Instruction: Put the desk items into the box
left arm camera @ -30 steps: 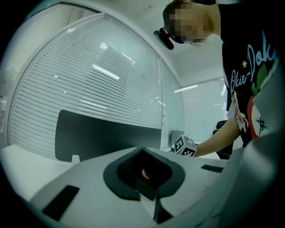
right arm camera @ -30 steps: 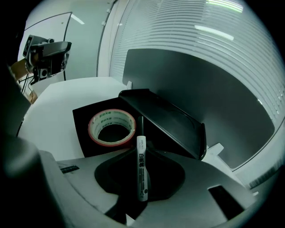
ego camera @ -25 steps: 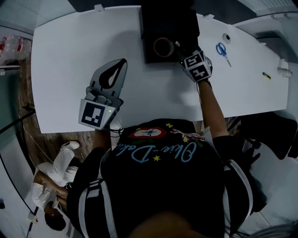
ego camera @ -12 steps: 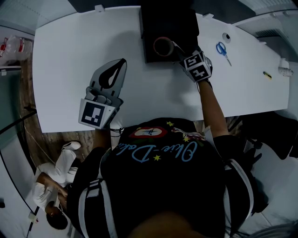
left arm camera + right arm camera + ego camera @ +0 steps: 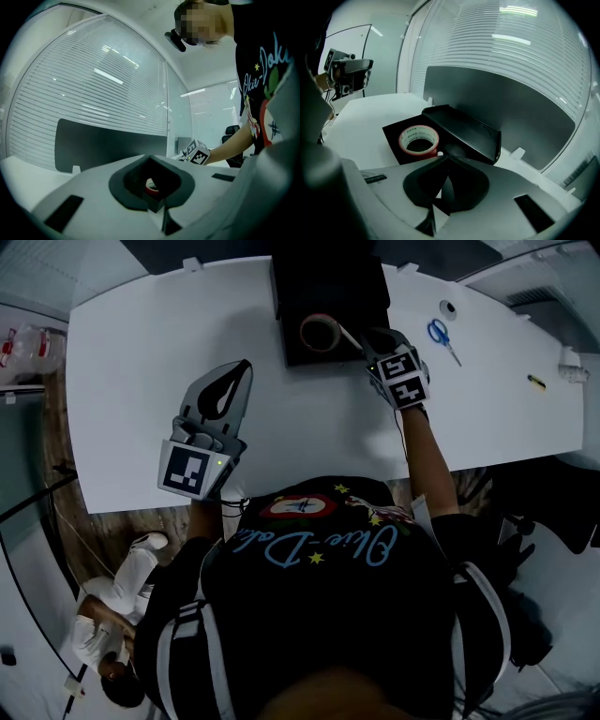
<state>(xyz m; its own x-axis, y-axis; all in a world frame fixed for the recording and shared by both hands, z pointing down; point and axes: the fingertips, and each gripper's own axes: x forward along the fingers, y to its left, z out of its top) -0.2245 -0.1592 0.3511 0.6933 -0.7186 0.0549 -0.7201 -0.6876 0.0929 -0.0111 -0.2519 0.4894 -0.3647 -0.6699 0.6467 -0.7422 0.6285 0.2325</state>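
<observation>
A red-rimmed tape roll [image 5: 319,332] lies flat on the low front part of the black box [image 5: 328,277] at the desk's far edge. My right gripper [image 5: 364,341] hovers at the box's front right corner, just right of the roll. Its jaws have just been closing and now meet with nothing between them. In the right gripper view the shut tips [image 5: 443,157] point over the tape roll [image 5: 418,138] toward the box's raised wall [image 5: 468,133]. My left gripper [image 5: 246,367] rests on the desk to the left, shut and empty, and stays shut in its own view [image 5: 158,207].
Blue-handled scissors [image 5: 441,337] and a small round object [image 5: 448,308] lie right of the box. A small yellow item [image 5: 535,382] and a white object [image 5: 569,360] sit near the desk's right edge. The white desk [image 5: 141,352] is bare between the grippers.
My right gripper has lifted slightly beside the box's front right corner. The tape roll stays where it lay. The left gripper has not moved.
</observation>
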